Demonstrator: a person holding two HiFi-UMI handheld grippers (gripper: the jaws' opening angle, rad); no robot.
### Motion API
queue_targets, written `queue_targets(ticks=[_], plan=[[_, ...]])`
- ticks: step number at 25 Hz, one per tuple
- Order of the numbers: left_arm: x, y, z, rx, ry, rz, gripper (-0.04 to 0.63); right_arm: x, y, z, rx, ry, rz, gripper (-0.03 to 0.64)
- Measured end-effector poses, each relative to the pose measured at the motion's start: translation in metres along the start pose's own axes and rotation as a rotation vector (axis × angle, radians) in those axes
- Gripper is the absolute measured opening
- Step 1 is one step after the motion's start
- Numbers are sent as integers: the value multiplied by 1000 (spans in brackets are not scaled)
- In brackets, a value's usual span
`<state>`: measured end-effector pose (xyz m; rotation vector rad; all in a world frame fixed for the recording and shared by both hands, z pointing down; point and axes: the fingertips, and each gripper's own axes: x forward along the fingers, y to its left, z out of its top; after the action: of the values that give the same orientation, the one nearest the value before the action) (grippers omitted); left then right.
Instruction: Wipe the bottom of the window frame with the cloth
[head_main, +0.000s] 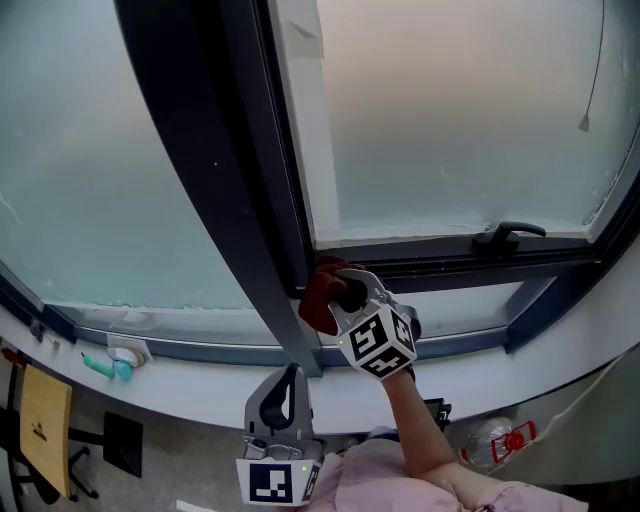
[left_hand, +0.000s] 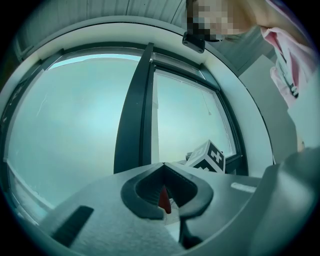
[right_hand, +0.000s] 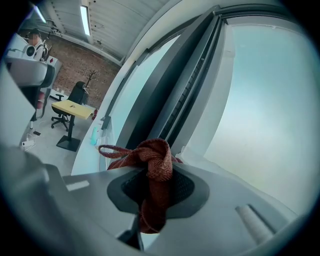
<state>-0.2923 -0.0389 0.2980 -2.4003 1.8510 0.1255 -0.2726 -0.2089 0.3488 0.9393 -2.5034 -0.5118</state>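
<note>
Holding the dark mullion (head_main: 250, 200) as my reference, I read the scene from its left. Far to the left of it and lower down, a small teal object (head_main: 105, 367) lies on the white sill (head_main: 200, 395), well apart from the work.

Just below the foot of the mullion the left gripper (head_main: 290, 382) hangs under the sill, touching nothing I can see. In the left gripper view its fingers (left_hand: 135, 192) are clenched tip to tip. A thin red sliver shows in the gap behind the tips, and I cannot tell what it is. I judge this gripper idle.

Immediately right of the mullion's foot, the right gripper (head_main: 345, 290) grasps the dark red cloth (head_main: 318, 300). In the right gripper view the fingers (right_hand: 192, 192) pinch a bunched fold of the cloth (right_hand: 155, 170), with a loop sticking out to one side. The wad sits against the bottom of the window frame (head_main: 460, 300), at the corner where it meets the mullion.

Further right of the mullion, the frame runs on under the black window handle (head_main: 510, 235) to the far corner.

My judgement is that the wipe stands at its left end. The cloth is in hand and on the frame, which is the part done. The whole run to the right, past the handle, looks still to be covered, though the glass and frame show no clear line between wiped and unwiped.
</note>
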Motion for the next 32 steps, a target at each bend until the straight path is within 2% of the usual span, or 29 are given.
queue_targets(ticks=[22,32], plan=[[-4,-3,-2,-20,-15,-24,-6,-21,-21,-18,40,28,-69,72],[14,-26,-4,-33,-8,-100,-6,-39,-39,-34,45,47,-111,72]])
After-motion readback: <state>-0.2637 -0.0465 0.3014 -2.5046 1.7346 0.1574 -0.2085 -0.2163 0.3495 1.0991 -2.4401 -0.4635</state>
